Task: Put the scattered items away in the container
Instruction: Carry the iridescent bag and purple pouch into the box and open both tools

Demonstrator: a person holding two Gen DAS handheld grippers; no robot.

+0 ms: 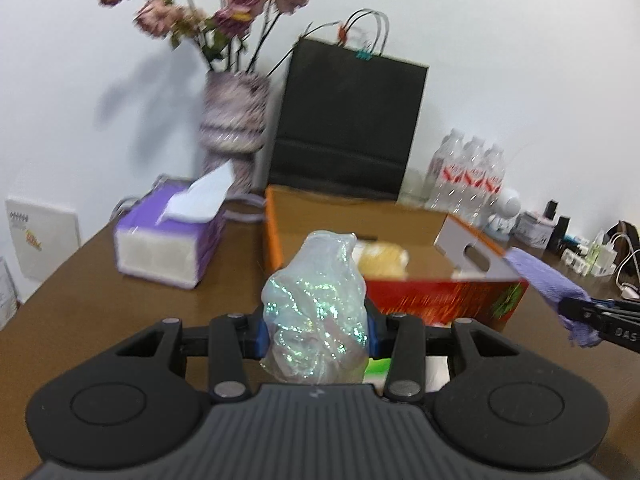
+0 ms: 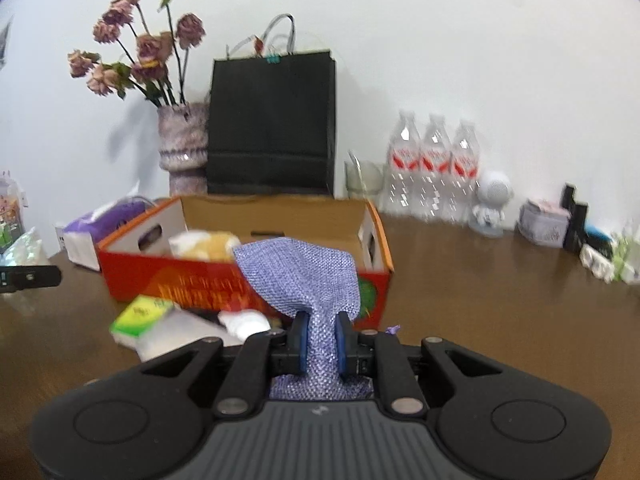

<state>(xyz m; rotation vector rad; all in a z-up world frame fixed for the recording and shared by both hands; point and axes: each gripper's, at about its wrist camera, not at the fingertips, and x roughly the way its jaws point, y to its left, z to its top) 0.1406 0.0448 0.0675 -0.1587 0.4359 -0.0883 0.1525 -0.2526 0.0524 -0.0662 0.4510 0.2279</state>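
Both items soft and light by the look of them. Iridescent plastic bag [image 1: 316,312] crinkly and slick, likely to slide or spring back if pinched loosely; best taken across the bunched middle, as here. Purple mesh cloth [image 2: 304,276] limp, rough-woven, unlikely to slip; gathered into a narrow neck where gripped, fanning out loosely beyond.

Left tongs [image 1: 316,330] partly closed, blue pads pressing on either side of the bag, holding it upright and clear of the desk [image 1: 100,304]. Bag standing between the pads and rising in front of them, its top overlapping the near edge of the cardboard box [image 1: 444,296] in the left wrist view.

Right tongs [image 2: 320,344] pinched nearly shut on the cloth, pads squeezing its gathered neck. Free end of the cloth hanging forward in front of the box's red front wall, not yet over the opening. In the left wrist view, the same cloth visible at the far right, near the box's corner flap.

Inside the box, something yellowish [image 2: 208,244] already lying. Still on the desk just before the box: a green-and-white packet [image 2: 140,314] and a small white tube-like item [image 2: 246,322], blurred.

Probably both loads ready for carrying over the rim and dropping in.
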